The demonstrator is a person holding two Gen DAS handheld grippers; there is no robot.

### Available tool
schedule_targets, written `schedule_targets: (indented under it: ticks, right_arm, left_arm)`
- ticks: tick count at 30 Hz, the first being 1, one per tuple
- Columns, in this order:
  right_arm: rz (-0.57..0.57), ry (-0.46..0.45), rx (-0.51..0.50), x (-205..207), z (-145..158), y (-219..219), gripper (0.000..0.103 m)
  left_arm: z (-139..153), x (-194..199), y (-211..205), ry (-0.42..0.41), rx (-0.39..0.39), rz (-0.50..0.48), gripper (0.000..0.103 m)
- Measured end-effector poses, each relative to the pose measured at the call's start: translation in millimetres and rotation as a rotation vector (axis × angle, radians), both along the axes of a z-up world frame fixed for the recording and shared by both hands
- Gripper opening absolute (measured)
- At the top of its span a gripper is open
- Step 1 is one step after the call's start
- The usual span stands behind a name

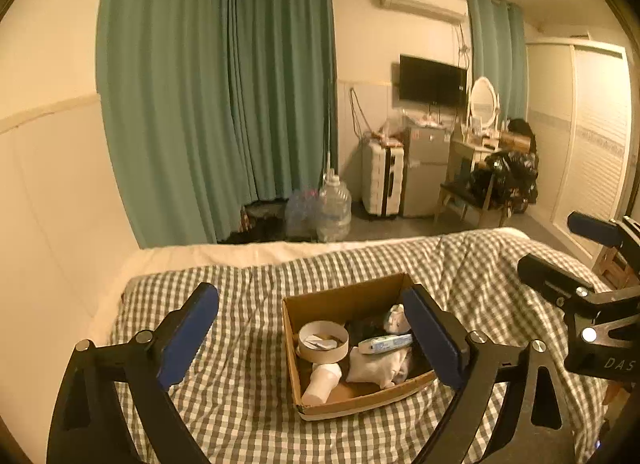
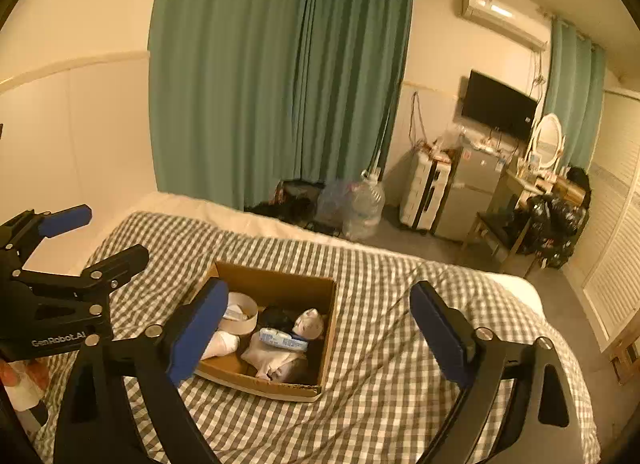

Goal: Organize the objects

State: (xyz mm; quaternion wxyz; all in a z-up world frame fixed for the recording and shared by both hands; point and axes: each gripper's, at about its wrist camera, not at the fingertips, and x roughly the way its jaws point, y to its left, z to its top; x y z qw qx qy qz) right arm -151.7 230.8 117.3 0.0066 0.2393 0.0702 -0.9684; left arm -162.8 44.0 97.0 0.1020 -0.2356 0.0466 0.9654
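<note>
A shallow cardboard box point(image 1: 344, 296) lies on the checked bedcover, also in the right wrist view point(image 2: 280, 284). It holds a round white tin point(image 1: 323, 342), a white cup on its side point(image 1: 322, 384), a tube point(image 1: 386, 343), white cloth point(image 1: 378, 370) and a small stuffed toy point(image 2: 310, 322). My left gripper point(image 1: 316, 336) is open and empty, held above and just short of the box. My right gripper point(image 2: 320, 336) is open and empty, over the box's right side. The right gripper shows at the right edge of the left wrist view point(image 1: 576, 256), and the left gripper at the left of the right wrist view point(image 2: 100, 236).
The bed point(image 2: 380, 404) with its green-checked cover fills the foreground, against a white wall on the left. Beyond its foot stand green curtains point(image 1: 224, 96), water jugs point(image 1: 334, 206), a suitcase point(image 1: 382, 180), a small fridge point(image 1: 426, 172), a dressing table with a chair point(image 1: 476, 192).
</note>
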Motion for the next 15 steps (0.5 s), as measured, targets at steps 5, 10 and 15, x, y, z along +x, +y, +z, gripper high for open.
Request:
schedule_targets:
  ticks: [5,10,15]
  right_arm:
    - [-0.018,0.112,0.019,39,12,-5,0.101]
    - [-0.034,0.140,-0.006,62,1,-3,0.102]
    - [-0.044,0.116,-0.036,74,-40,3,0.102]
  left_arm:
    - [4,29,0,0.057,-0.025,0.014,0.100]
    - [-5,58,-2,0.115,-0.028,0.037,0.102]
    - [-27,77,-3,0.139,-0.023,0.044,0.103]
